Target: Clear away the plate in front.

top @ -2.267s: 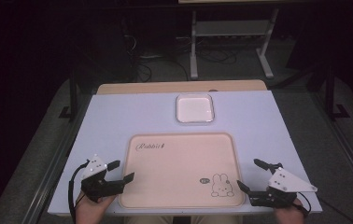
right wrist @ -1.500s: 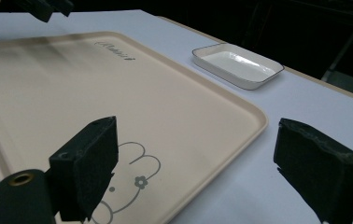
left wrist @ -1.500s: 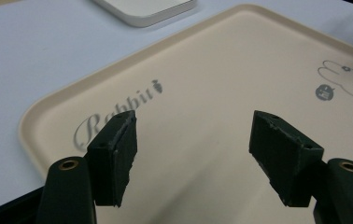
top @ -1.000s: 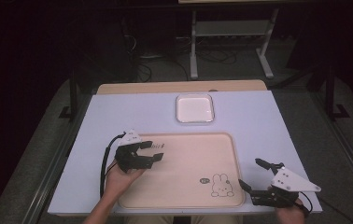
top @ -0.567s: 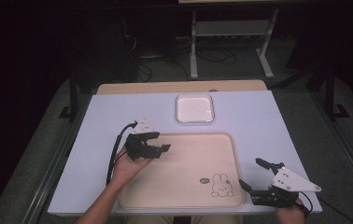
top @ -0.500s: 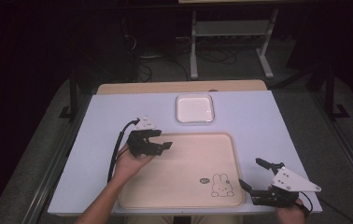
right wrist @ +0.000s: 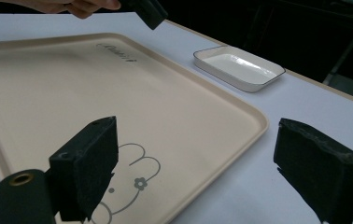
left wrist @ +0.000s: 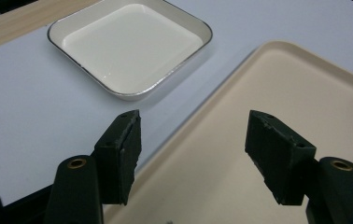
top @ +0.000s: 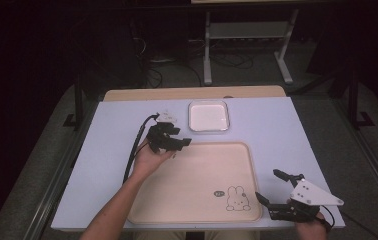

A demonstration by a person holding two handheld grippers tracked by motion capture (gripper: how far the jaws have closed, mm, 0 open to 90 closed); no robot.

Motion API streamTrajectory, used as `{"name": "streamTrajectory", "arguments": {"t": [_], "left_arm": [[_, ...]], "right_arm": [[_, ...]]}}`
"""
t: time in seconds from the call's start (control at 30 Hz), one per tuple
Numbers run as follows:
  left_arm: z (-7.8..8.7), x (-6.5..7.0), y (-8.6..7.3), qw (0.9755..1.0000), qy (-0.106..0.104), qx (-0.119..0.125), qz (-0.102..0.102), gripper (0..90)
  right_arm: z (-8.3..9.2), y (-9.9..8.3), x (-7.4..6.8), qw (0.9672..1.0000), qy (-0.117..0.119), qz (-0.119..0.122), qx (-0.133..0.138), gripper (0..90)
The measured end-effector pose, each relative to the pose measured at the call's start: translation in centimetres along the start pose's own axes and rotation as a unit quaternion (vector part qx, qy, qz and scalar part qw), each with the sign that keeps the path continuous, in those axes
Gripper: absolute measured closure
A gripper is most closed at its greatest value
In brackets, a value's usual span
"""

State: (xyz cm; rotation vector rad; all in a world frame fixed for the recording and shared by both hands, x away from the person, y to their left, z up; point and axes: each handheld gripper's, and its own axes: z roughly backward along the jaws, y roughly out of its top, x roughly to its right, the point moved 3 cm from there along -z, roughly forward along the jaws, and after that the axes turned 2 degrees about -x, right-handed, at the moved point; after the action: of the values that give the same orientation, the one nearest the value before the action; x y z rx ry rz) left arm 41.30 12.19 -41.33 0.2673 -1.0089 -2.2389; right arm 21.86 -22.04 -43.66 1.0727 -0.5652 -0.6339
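the left gripper [top: 177, 143] hung over the beige tray's [top: 237, 155] far corner, near the white dish [top: 207, 116], its jaws wide, just narrowing, nothing between. the right gripper [top: 272, 192], also gaping, idled. a low approach could nudge the shallow dish away.

Can't read the small script printed near the far rim of the beige tray [right wrist: 118, 53], way too tiny and slanted. Same deal with the little round mark beside the rabbit drawing [top: 237, 197] in the high view. Rabbit cut off at the bottom edge in the right gripper view, partly behind a jaw. Tray cropped right and bottom in the left gripper view. Left hand [right wrist: 79, 5] and its gripper clipped by the top edge in the right gripper view. Dark background beyond the table basically unreadable.
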Motion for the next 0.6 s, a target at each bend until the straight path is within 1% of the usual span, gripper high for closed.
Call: {"name": "streamTrajectory", "arguments": {"t": [0.07, 0.1, 0.13, 0.17, 0.2, 0.23, 0.27, 0.3, 0.33, 0.37, 0.4, 0.43, 0.5, 0.53, 0.57, 0.6], "left_arm": [[-0.3, -0.5, 0.4, 1.0, 0.006, 0.002, 0.0, 38.6], [-0.3, -0.5, 0.4, 1.0, 0.006, 0.002, 0.0, 39.4], [-0.7, -1.1, 0.8, 0.9999, 0.006, 0.0, 0.011, 39.4], [-0.7, -1.1, 0.8, 0.9999, 0.006, 0.0, 0.011, 39.3], [-1.0, -1.8, 1.1, 0.9997, 0.013, -0.005, 0.018, 39.4], [-1.0, -1.8, 1.1, 0.9997, 0.013, -0.005, 0.018, 39.4], [-1.4, -2.5, 1.5, 0.9994, 0.014, -0.005, 0.031, 39.2], [-1.5, -2.9, 1.7, 0.9991, 0.014, -0.005, 0.04, 38.9], [-1.8, -3.3, 1.9, 0.9984, 0.01, -0.005, 0.055, 38.7], [-2.0, -3.7, 2.0, 0.9978, 0.003, -0.009, 0.066, 38.2], [-2.2, -4.1, 2.3, 0.9972, 0.004, -0.013, 0.074, 37.6], [-2.4, -4.3, 2.5, 0.997, 0.006, -0.013, 0.077, 37.8], [-2.6, -4.5, 2.7, 0.9969, 0.009, -0.015, 0.076, 38.7], [-3.1, -4.7, 3.3, 0.9968, 0.016, -0.025, 0.074, 38.8], [-3.1, -4.7, 3.3, 0.9968, 0.016, -0.025, 0.074, 39.0], [-3.6, -4.9, 3.9, 0.9968, 0.02, -0.032, 0.07, 39.5]], "right_arm": [[0.0, 0.0, 0.0, 1.0, 0.0, 0.001, -0.001, 13.0], [0.0, 0.0, 0.0, 1.0, 0.0, 0.001, -0.001, 13.0], [0.0, 0.0, 0.0, 1.0, 0.002, 0.001, -0.001, 13.0], [0.0, 0.0, 0.0, 1.0, 0.002, 0.001, -0.001, 13.0], [0.0, 0.0, 0.1, 1.0, 0.001, 0.001, -0.001, 13.0], [0.0, 0.0, 0.1, 1.0, 0.001, 0.001, -0.001, 13.0], [0.0, 0.0, 0.0, 1.0, 0.002, 0.0, -0.001, 13.0], [0.0, 0.0, 0.0, 1.0, 0.002, 0.001, -0.001, 13.0], [0.0, 0.0, 0.0, 1.0, 0.002, 0.001, 0.0, 13.0], [0.0, 0.0, 0.0, 1.0, 0.002, 0.001, 0.0, 13.0], [0.0, 0.0, 0.0, 1.0, 0.003, 0.003, 0.0, 13.0], [-0.1, 0.0, 0.0, 1.0, 0.003, 0.004, -0.001, 13.0], [-0.1, 0.0, 0.0, 1.0, 0.003, 0.004, -0.001, 13.0], [0.0, 0.0, 0.0, 1.0, 0.003, 0.004, 0.0, 13.0], [0.0, 0.0, 0.0, 1.0, 0.003, 0.004, 0.0, 13.0], [0.0, 0.0, 0.0, 1.0, 0.002, 0.004, 0.0, 13.0]]}}
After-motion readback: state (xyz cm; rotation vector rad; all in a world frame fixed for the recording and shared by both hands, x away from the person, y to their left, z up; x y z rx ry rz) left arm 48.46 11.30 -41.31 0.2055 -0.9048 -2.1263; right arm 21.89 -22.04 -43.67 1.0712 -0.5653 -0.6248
